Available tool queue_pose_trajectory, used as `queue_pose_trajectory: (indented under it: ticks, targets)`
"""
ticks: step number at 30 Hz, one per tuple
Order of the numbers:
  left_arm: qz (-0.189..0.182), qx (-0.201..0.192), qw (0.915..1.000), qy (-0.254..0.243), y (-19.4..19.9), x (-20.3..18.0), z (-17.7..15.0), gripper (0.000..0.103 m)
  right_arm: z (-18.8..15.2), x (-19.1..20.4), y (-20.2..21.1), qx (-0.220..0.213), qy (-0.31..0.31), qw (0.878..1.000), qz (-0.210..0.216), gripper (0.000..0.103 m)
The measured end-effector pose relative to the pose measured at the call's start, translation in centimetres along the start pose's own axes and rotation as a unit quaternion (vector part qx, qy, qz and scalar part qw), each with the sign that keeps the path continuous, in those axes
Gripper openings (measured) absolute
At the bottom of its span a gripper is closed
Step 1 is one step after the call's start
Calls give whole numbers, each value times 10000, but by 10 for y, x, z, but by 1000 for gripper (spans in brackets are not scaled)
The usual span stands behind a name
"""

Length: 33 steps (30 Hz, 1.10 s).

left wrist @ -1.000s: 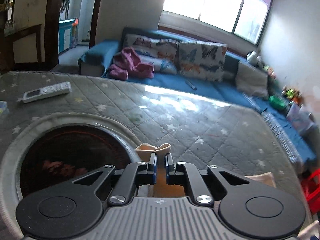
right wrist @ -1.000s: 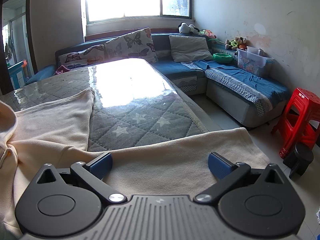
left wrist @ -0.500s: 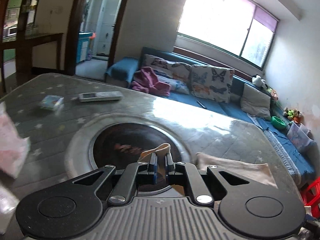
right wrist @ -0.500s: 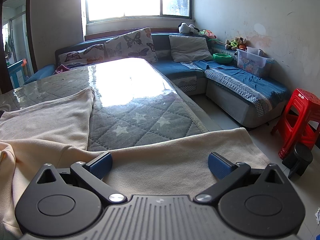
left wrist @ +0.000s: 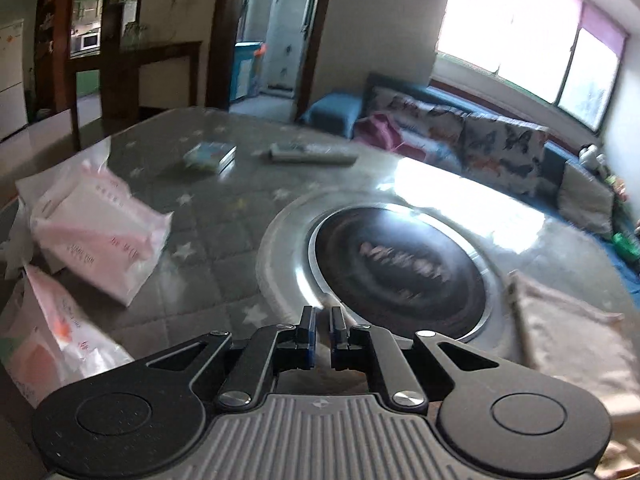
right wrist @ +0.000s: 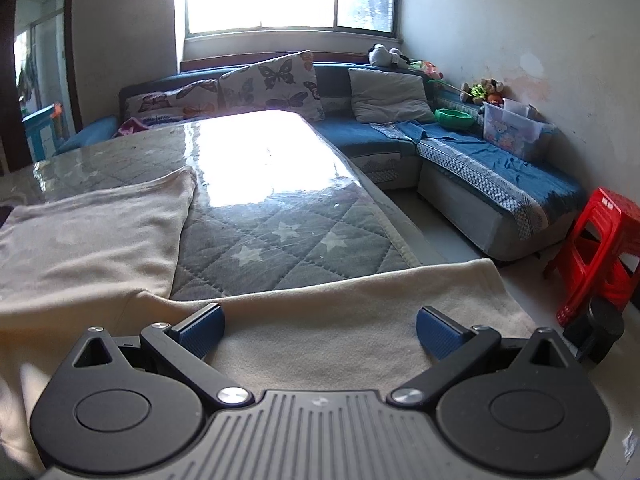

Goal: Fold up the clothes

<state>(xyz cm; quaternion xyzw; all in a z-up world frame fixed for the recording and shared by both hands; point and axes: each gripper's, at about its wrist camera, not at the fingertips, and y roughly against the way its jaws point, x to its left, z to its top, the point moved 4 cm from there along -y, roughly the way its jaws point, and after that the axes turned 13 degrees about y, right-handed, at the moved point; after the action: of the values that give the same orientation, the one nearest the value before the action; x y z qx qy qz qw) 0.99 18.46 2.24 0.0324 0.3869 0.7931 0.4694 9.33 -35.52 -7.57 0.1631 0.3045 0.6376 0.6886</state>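
A cream garment (right wrist: 320,320) lies spread over the near end of the quilted table (right wrist: 288,240), one part reaching back on the left (right wrist: 92,240). It also shows in the left wrist view (left wrist: 572,344) at the right. My left gripper (left wrist: 322,332) has its jaws nearly together above the edge of a round dark cooktop (left wrist: 400,268); no cloth shows between its tips, and whether cloth is caught lower down is hidden. My right gripper (right wrist: 318,330) is open wide, empty, just above the garment.
Pink-and-white plastic packs (left wrist: 96,232) lie at the table's left, with a small booklet (left wrist: 210,156) and a remote (left wrist: 312,153) farther back. A blue corner sofa (right wrist: 480,160) wraps round the table. A red stool (right wrist: 600,248) stands on the floor at the right.
My left gripper has swung left across the table, away from the garment. The cream cloth that stood between its tips no longer shows there. The right gripper has stayed still and open.
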Motion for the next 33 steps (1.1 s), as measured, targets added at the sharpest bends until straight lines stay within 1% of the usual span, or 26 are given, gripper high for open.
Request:
queue_pose_trajectory:
  ticks: [2, 4, 6, 10, 13, 17, 18, 19, 23, 24, 25, 29, 30, 32, 33]
  targets:
    - [161, 29, 9999, -21, -8, 6, -2, 7, 2, 3, 3, 3, 189, 9998, -45, 103]
    - [182, 165, 9997, 17, -12, 11, -4, 7, 4, 8, 10, -31, 428, 9991, -57, 103]
    - [109, 249, 9996, -60, -11, 9, -9, 8, 7, 14, 21, -115, 558, 9983, 77, 103]
    - [-438, 435, 9971, -448, 2, -20, -24, 9, 15, 26, 40, -274, 742, 9958, 462, 103]
    - [-1015, 656, 9893, -823, 11, -53, -41, 12, 21, 41, 53, -389, 890, 9914, 881, 101]
    - [-1802, 981, 9690, -1377, 26, -99, -70, 21, 28, 62, 66, -475, 1088, 9832, 1384, 94]
    - [-1993, 1058, 9624, -1513, 29, -111, -78, 24, 28, 68, 69, -474, 1142, 9809, 1502, 91]
    - [-2153, 1127, 9559, -1648, 32, -121, -86, 25, 29, 73, 72, -466, 1193, 9784, 1622, 87]
    - [-2837, 1397, 9231, -2190, 47, -158, -113, 26, 28, 92, 82, -405, 1358, 9670, 2118, 74]
    - [-2973, 1460, 9148, -2311, 49, -166, -120, 26, 28, 96, 84, -387, 1400, 9642, 2218, 69]
    - [-3042, 1503, 9089, -2426, 51, -173, -126, 26, 27, 100, 86, -370, 1441, 9613, 2318, 62]
    - [-3238, 1666, 8882, -2803, 54, -193, -149, 26, 23, 114, 88, -256, 1606, 9525, 2576, 52]
    - [-3264, 1694, 8842, -2881, 53, -196, -153, 26, 21, 117, 89, -240, 1653, 9499, 2641, 50]
    - [-3251, 1745, 8795, -3006, 49, -201, -162, 26, 17, 123, 89, -209, 1771, 9447, 2752, 46]
    - [-3241, 1772, 8773, -3063, 47, -203, -166, 27, 15, 125, 89, -185, 1824, 9431, 2773, 41]
